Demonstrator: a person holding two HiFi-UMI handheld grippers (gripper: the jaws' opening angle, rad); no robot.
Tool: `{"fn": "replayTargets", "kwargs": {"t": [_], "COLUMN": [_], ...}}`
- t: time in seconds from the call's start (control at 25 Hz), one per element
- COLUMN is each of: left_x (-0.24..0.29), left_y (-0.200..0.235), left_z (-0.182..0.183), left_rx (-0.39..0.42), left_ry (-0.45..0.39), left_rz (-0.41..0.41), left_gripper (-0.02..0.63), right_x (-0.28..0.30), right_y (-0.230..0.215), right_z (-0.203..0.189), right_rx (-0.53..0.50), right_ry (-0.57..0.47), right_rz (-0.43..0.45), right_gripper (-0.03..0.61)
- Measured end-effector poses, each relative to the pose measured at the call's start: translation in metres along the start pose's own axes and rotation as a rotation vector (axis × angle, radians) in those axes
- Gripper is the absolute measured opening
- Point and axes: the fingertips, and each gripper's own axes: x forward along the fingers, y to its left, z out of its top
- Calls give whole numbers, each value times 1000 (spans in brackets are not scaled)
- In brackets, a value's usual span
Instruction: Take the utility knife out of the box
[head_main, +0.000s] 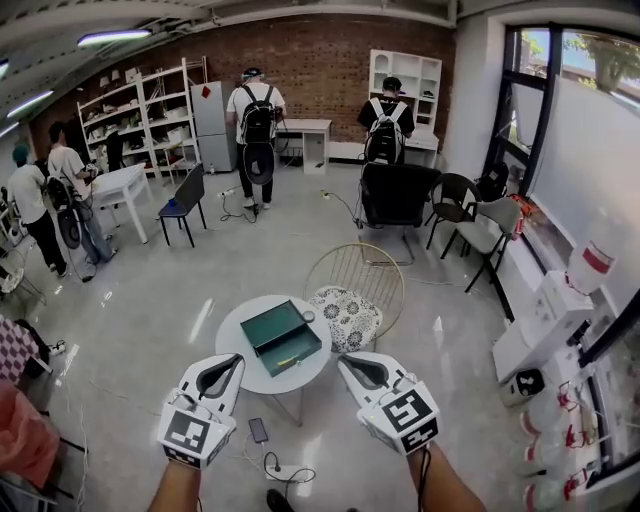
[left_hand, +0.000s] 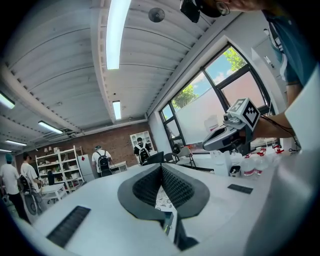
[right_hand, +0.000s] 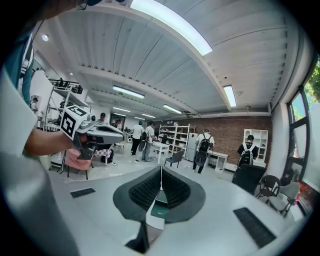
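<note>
The fingers (left_hand: 145, 189) of the left gripper (head_main: 232, 364) are pressing together at their tips with nothing between them. The gripper is hovering in the air at the lower left, short of the table (head_main: 228, 335) and touching nothing. Moving right, the round table is carrying the box (head_main: 272, 326), which is lying open with its green inside showing. The knife (head_main: 288, 359), a thin yellow sliver, is lying inside the box close to its near wall, too small to tell which way its blade end is pointing. A chair (head_main: 345, 318) is standing just beside the table on its far side. Further right, the right gripper (head_main: 350, 366) is mirroring the left: its fingers (right_hand: 176, 191) are meeting tip to tip, gripping nothing, and it is hovering short of the table's near rim. By the look of things, the task is only at its approach step — the knife is lying untouched in the box, about midway between the two grippers. The next move is probably calling for one gripper to spread its fingers, travel forward and down over the near wall, and line up across the knife's narrow body. That reach may be awkward, since the knife is lying flat and close to the wall — the other gripper may be needed to steady the box.
</note>
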Motion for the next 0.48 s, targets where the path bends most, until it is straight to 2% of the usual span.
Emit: {"fn": "replayTargets", "kwargs": {"t": [0.32,0.48], "left_x": [12,10], "left_y": [83,118], "left_z": [-36,-42], "left_rx": [8,5], "left_ry": [-24,-45], "left_rz": [-96,-125], "left_gripper": [18,18], "right_x": [79,110], "right_y": [19,32], "right_z": [19,28], "right_rx": [22,24], "right_ry": [17,27], "right_rz": [-85,-116], "right_gripper": [37,37]}}
